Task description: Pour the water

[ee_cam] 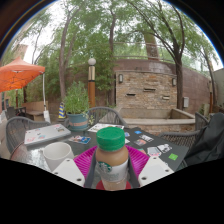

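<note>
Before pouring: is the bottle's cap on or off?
On: the green cap sits atop the bottle held upright between the gripper fingers.

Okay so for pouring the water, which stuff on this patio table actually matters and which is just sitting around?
For the job:
- bottle with green cap, held between the gripper fingers
- white cup, near the fingers, probably the target

Just lying about:
- potted plant
- laptop
- scattered cards and papers
- chairs around the table

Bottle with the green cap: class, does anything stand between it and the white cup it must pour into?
Nothing visible does. The bottle sits between the claw fingers, and the white cup stands just beside it on the table, unobstructed.
</note>
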Available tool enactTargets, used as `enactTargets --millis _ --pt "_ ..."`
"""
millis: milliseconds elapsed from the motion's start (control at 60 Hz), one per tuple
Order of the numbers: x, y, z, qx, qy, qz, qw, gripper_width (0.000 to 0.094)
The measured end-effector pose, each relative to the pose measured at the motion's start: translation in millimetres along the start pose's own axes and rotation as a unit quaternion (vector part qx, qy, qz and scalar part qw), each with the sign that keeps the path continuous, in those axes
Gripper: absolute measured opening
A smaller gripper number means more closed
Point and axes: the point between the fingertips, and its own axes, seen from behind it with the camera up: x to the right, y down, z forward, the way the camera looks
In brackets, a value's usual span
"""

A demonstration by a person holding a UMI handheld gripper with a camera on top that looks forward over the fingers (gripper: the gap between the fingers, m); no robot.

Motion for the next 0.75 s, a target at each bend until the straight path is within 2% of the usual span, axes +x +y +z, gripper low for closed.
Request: enactTargets --millis 83,117,300,500,667,750 --pt "-5 -5 -8 -0.017 -0.014 0.001 1.0 0.0793" --pt "-5 -8 -12 -0.019 -0.012 -0.001 1.0 0.0849" --pt "16 0 -51 -0.063 0.046 0.005 0.997 0.0844" --pt "-6 -15 -153 -0.096 0.097 0.046 0.99 0.0833" --pt "-67 -53 -264 -0.098 0.117 0.072 0.986 0.0834" --pt "-114 -74 -314 -0.103 0.101 0.128 0.981 0.0834"
